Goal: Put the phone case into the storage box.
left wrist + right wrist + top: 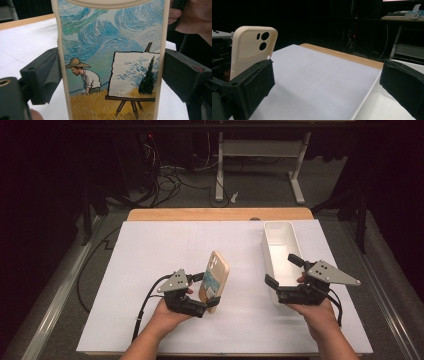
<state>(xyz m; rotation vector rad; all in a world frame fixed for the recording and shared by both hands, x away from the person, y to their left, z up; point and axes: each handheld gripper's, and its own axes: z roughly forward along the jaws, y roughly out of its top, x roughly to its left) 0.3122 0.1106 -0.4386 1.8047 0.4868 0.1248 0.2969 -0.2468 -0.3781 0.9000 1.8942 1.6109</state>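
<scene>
Cream silicone, painted inside with a swirling sky and easel: the phone case (110, 60) stands upright, clamped by its long edges in the left gripper (202, 295). The right gripper (282, 272) stands wide and empty, its jaws straddling the near wall of the white bin (280, 232). The likely step is carrying the case over to that bin; keep the squeeze even so the soft rim doesn't buckle, and lift clear of the wall. Between the two grippers the white table (150, 250) lies bare, leaving room to cross
</scene>
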